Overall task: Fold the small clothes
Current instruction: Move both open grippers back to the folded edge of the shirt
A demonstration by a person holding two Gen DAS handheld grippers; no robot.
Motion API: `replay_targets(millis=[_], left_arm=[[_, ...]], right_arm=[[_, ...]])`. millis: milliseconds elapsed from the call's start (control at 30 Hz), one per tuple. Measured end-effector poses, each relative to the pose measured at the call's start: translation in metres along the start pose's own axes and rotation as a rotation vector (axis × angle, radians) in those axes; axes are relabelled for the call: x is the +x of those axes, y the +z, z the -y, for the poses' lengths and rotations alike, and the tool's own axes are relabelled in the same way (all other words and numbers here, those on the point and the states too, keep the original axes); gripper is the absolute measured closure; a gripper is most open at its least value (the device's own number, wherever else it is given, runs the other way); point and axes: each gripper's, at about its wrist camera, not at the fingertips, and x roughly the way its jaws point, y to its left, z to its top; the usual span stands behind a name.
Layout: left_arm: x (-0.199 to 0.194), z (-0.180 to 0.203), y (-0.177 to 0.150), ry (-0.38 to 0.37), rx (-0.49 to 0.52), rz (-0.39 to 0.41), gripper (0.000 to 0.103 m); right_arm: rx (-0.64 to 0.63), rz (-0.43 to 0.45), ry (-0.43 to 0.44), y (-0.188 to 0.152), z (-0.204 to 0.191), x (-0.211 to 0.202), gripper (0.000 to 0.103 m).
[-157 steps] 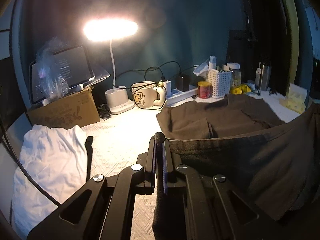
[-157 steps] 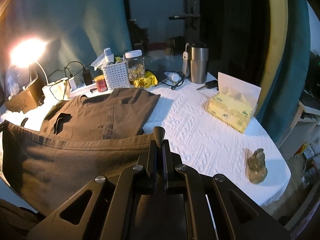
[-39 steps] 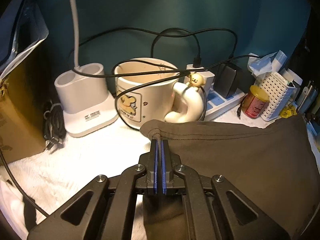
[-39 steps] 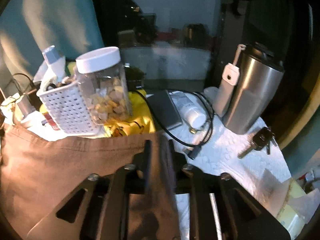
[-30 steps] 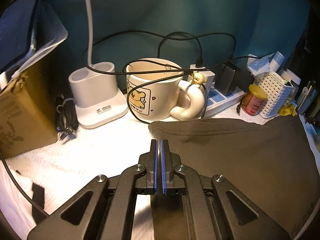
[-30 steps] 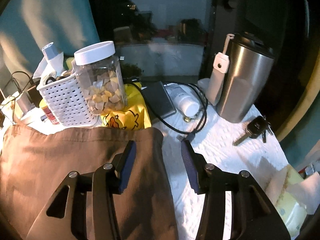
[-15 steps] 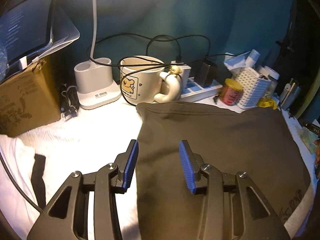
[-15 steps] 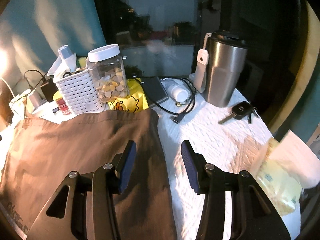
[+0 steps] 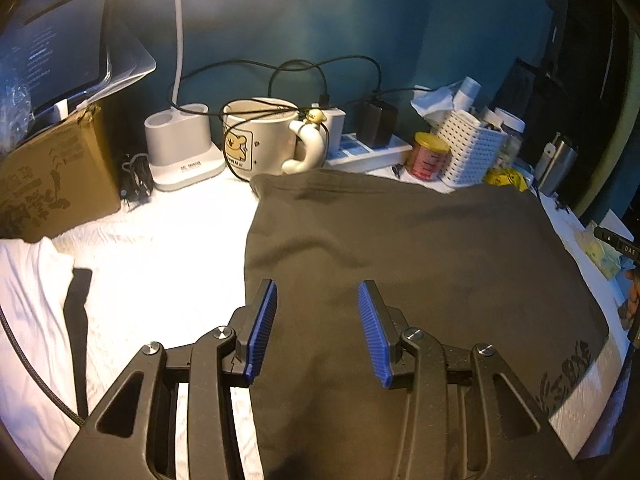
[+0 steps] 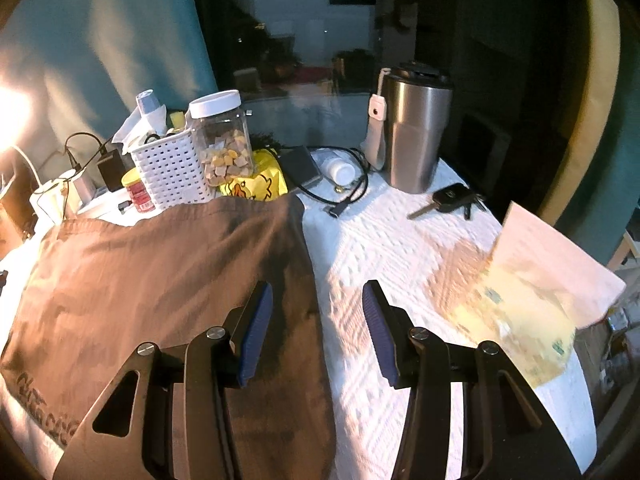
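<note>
A dark brown garment (image 9: 420,264) lies folded flat on the white textured table cover, with printed lettering near its front right corner. It also shows in the right wrist view (image 10: 160,280). My left gripper (image 9: 318,328) is open and empty, hovering above the garment's left edge. My right gripper (image 10: 318,328) is open and empty, hovering above the garment's right edge, with its right finger over the bare cover.
Along the back stand a cardboard box (image 9: 52,184), a lamp base (image 9: 182,148), a bear mug (image 9: 260,140), a power strip, a red tin (image 9: 430,156) and a white basket (image 10: 172,168). A steel tumbler (image 10: 412,132), keys (image 10: 452,200) and a tissue box (image 10: 532,300) sit right. White cloth (image 9: 28,320) lies left.
Both grippers carried the garment's front edge to the back and laid it down, folding it in half. Both then opened, let go and pulled back toward the front.
</note>
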Motion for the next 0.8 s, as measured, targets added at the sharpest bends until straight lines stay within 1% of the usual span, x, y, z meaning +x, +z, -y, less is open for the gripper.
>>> replay_targets(millis=[100,267,367,467,567,667,733,800], left_arm=[[-0.004,0.003,-0.011,-0.001,0.004,-0.02,0.061],[-0.015,0.009,-0.036,-0.011,0.049,-0.05,0.061],[-0.017,0.007,-0.05,-0.007,0.04,-0.077,0.061],[-0.018,0.002,-0.065,-0.007,0.012,-0.103,0.061],[-0.021,0.001,-0.077,-0.013,0.009,-0.12,0.061],[-0.025,0.002,-0.085,-0.015,0.016,-0.118,0.061],[-0.028,0.0,-0.087,-0.018,0.001,-0.109,0.061],[-0.03,-0.004,-0.091,-0.024,-0.036,-0.098,0.061]], right_arm=[[0.008,-0.008,0.002,-0.009,0.005,-0.007,0.053],[0.029,-0.019,0.0,-0.033,0.019,-0.02,0.053],[0.05,-0.055,0.03,-0.054,0.031,-0.022,0.053],[0.061,-0.079,0.038,-0.076,0.04,-0.025,0.053],[0.122,-0.08,0.086,-0.092,0.049,-0.033,0.053],[0.162,-0.068,0.119,-0.102,0.05,-0.042,0.053],[0.184,-0.073,0.144,-0.108,0.048,-0.044,0.053],[0.205,-0.083,0.18,-0.114,0.043,-0.042,0.053]])
